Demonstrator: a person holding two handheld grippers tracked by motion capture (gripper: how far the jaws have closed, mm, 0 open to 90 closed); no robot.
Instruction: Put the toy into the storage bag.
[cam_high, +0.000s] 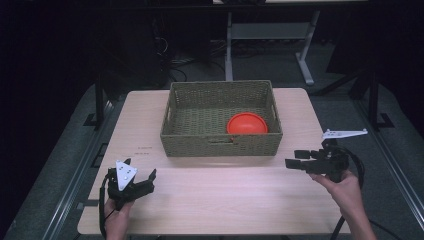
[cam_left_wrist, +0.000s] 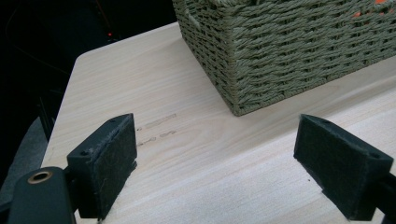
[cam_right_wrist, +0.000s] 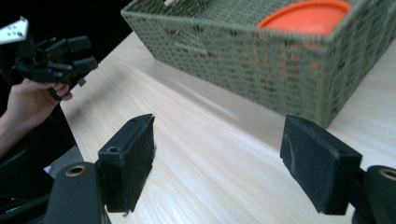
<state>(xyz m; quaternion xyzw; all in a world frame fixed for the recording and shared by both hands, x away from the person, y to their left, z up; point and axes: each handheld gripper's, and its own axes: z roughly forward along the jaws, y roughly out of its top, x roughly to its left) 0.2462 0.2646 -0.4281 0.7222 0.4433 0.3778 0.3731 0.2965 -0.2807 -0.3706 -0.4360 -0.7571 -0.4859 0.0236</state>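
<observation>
- Worktop (cam_high: 215, 200): pale wood-grain rectangular surface. Its near half lies bare between the two grippers.
- Basket (cam_high: 220, 145): olive-green woven rectangular container with handle slots, standing at the far centre of the worktop. Contents: one orange round plastic dish (cam_high: 247, 124), lying in the near right corner against the near wall. The rest of the basket floor is bare.
- Right gripper (cam_high: 299, 159): held at the right side of the worktop, near the basket's near right corner, pointing left. Its jaws stand wide with nothing between them.
- Left gripper (cam_high: 141, 172): held at the near left of the worktop, well apart from the basket. Its jaws stand wide and hold nothing.
- Risk, basket wall: the dish sits low behind the near wall. A level approach by the right gripper would probably strike the weave and push the basket away.
- Risk, grip: the dish looks smooth and domed. Jaws closing on the dome instead of the rim would likely slip off.
- Risk, unsupported basket: the left gripper is not bracing the basket, so a snagged lift could drag or tip it.
</observation>
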